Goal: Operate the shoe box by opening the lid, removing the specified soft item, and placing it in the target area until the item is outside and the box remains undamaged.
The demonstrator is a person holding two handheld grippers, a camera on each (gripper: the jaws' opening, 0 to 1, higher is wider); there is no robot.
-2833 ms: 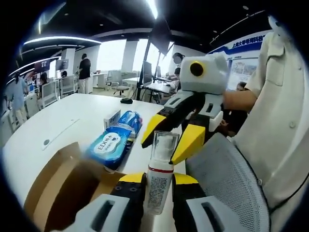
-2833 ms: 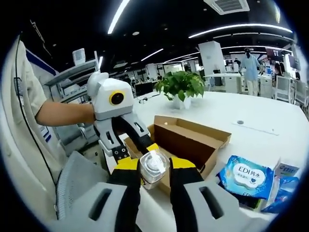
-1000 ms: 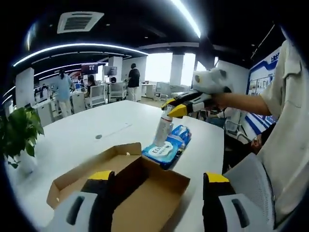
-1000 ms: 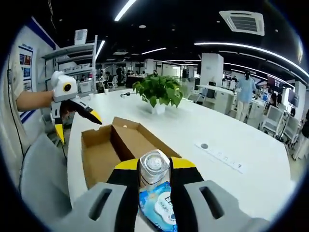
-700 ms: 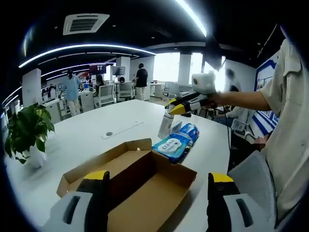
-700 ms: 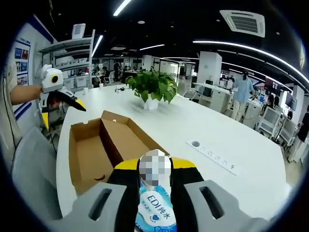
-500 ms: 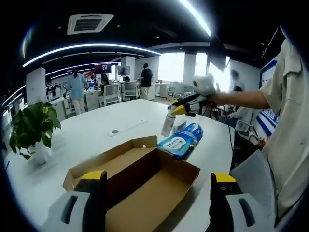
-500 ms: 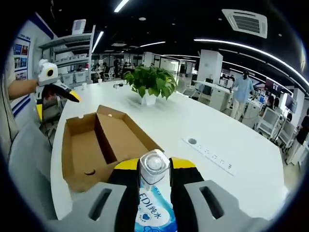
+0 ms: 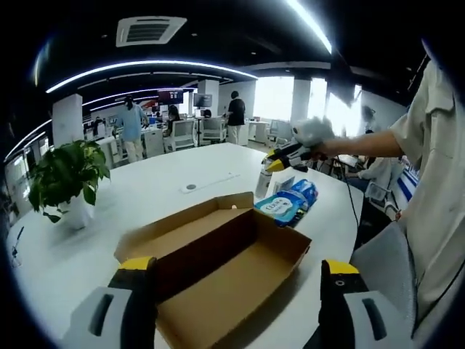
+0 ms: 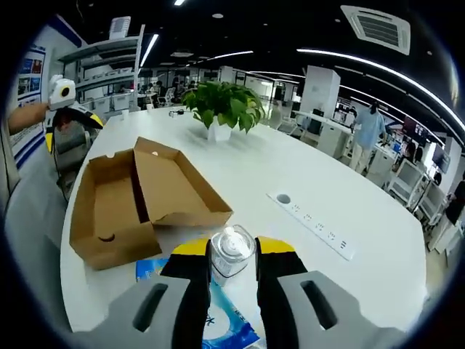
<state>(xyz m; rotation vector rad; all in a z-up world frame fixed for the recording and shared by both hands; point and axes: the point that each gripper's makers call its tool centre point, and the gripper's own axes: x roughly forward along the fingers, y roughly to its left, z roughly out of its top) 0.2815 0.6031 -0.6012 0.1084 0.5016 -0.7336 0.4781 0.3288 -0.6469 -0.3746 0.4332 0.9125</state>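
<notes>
The bottle [image 10: 231,251] is small and clear with a pale rounded cap, and my right gripper [image 10: 232,270] is clamped on it, both yellow-tipped jaws pressed against its sides. From the left gripper view the same bottle [image 9: 263,182] looks like a slim pale cylinder standing at the far side of the box [image 9: 218,265], held from above by the right gripper [image 9: 280,161]. The box is plain brown cardboard, lid thrown back and standing open; its inside looks bare as far as I can see. Just beyond the box lies a blue wipes pack [image 9: 285,206] with white lettering, and the bottle stands right beside it. In the right gripper view the pack [image 10: 218,320] lies under my jaws, between me and the box [image 10: 138,200], and my left gripper [image 10: 64,102] shows past the box at the table [image 10: 320,247] edge. My left gripper [image 9: 236,280] is spread wide, holding nothing, with the box between its jaws. A plant [image 9: 64,178] stands beyond the box.
</notes>
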